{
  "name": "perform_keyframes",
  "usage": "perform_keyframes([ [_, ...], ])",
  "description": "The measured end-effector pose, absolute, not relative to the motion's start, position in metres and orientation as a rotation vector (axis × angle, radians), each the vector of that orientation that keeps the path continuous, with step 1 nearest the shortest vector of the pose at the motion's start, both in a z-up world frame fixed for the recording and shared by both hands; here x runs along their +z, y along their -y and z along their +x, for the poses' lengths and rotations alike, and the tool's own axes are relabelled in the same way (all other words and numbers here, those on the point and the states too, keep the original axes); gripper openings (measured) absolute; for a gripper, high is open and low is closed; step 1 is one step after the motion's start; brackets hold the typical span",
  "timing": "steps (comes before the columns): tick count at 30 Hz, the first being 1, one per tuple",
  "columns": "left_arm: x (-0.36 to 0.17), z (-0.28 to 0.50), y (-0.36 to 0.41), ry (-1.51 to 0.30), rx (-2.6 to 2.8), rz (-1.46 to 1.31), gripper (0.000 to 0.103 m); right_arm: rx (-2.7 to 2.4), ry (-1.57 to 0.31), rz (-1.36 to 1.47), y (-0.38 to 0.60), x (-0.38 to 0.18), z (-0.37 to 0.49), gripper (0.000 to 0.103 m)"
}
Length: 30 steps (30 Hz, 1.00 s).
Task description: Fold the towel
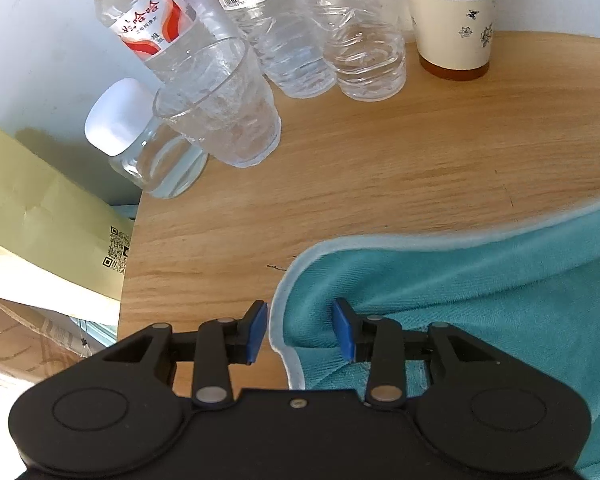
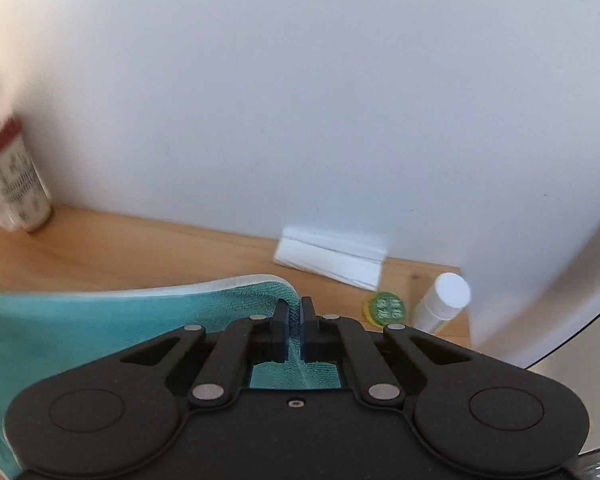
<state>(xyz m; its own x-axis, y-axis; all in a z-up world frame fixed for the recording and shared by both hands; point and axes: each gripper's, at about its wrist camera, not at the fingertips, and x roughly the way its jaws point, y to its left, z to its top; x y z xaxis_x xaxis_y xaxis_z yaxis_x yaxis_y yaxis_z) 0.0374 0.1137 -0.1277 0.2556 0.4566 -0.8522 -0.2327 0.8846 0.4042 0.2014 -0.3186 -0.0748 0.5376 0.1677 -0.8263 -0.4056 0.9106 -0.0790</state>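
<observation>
A teal towel (image 1: 480, 292) with a pale hem lies on the round wooden table (image 1: 380, 168), reaching in from the right. My left gripper (image 1: 300, 330) is open, its blue pads (image 1: 258, 330) standing on either side of the towel's near left corner; whether they touch the cloth I cannot tell. In the right wrist view the same towel (image 2: 100, 320) spreads to the left, its edge lifted off the table. My right gripper (image 2: 295, 328) is shut on the towel's right corner, with cloth pinched between its fingers.
Several clear water bottles (image 1: 148, 28), a glass tumbler (image 1: 224, 104), a white-capped jar (image 1: 148, 148) and a paper cup (image 1: 456, 16) crowd the table's far left. By the wall lie a folded white paper (image 2: 332, 258), a green-lidded tin (image 2: 384, 309) and a white tube (image 2: 442, 302).
</observation>
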Motion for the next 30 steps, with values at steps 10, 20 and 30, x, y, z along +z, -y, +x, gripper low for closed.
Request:
perform_keyframes([
  [10, -0.121, 0.043, -0.125, -1.232, 0.502, 0.152, 0.045, 0.253, -0.968, -0.505, 0.296, -0.133, 0.211, 0.031],
  [20, -0.108, 0.059, -0.136, -1.159, 0.394, 0.123, 0.053, 0.373, -1.189, -0.430, 0.316, -0.142, 0.123, 0.038],
  [30, -0.123, 0.066, -0.146, -1.199, 0.237, 0.154, 0.044, 0.320, -1.277, -0.298, 0.319, -0.143, 0.081, 0.039],
])
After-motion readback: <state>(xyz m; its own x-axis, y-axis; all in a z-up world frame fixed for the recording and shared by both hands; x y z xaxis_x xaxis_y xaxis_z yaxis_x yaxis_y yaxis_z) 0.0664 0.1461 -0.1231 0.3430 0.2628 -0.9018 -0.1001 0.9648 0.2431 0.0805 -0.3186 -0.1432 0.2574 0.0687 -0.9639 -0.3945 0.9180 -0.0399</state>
